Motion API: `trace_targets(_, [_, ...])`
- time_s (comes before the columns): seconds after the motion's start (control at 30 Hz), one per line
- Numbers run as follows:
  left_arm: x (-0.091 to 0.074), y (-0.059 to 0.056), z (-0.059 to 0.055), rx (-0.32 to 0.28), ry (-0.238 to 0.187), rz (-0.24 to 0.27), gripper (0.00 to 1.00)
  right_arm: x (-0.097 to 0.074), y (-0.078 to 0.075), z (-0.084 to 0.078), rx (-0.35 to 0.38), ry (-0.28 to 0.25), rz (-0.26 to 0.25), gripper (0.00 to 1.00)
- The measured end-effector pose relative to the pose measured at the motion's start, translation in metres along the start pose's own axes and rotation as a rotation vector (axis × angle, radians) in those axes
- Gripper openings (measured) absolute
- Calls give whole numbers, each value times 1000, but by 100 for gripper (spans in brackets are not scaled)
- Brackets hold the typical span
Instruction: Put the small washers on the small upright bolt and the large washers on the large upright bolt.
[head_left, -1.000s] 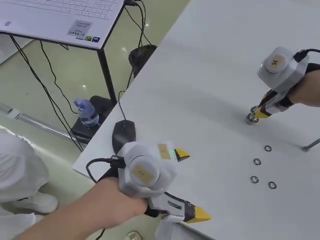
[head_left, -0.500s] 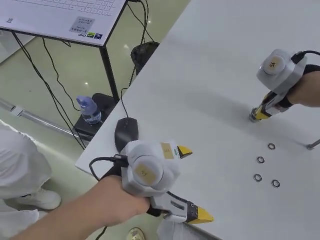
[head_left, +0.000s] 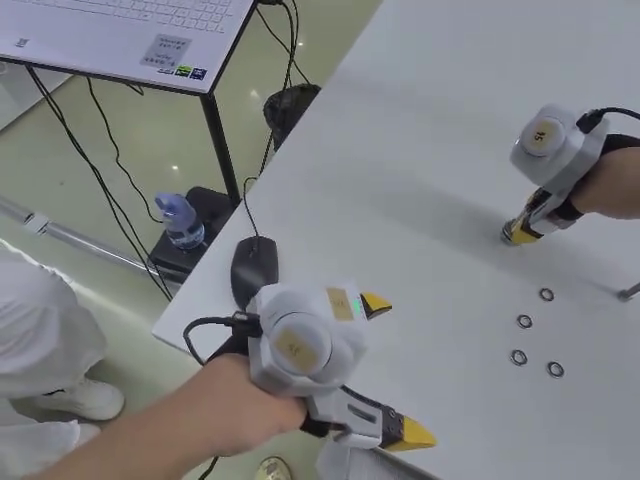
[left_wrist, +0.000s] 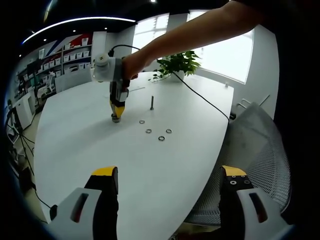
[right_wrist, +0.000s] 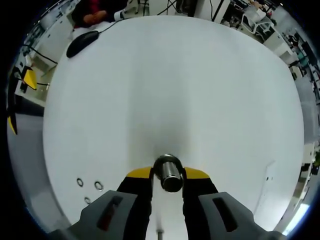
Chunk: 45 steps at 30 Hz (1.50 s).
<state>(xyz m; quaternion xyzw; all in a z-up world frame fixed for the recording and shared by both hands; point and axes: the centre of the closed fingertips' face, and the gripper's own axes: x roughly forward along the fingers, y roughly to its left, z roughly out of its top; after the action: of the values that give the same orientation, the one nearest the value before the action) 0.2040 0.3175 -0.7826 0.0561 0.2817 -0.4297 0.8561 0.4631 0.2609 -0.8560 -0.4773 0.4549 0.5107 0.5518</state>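
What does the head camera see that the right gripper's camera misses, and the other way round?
Head view: a laptop and a water bottle below the table. Right gripper view: a close look at the large bolt between its fingers. Shared: the white table, the mouse and the loose washers.

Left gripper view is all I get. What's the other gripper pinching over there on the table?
Observer: The right gripper is shut on the large bolt; its own view looks straight down the bolt's top between the jaws.
Operator: Anything near my gripper I'm missing?
Observer: A black computer mouse lies on the table by the edge, close to the left gripper.
Operator: And on the floor?
Observer: A water bottle stands there.
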Motion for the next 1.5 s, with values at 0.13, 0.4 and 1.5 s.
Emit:
trace_targets(0.13, [-1, 4, 4, -5, -12, 10, 83, 3, 3, -1, -5, 11, 7, 23])
trace_targets(0.4, [4, 5, 10, -3, -16, 7, 83, 2, 3, -1, 6, 4, 18, 23])
trace_targets(1.5, [12, 1, 16, 3, -16, 13, 82, -32, -3, -2, -7, -99, -10, 29])
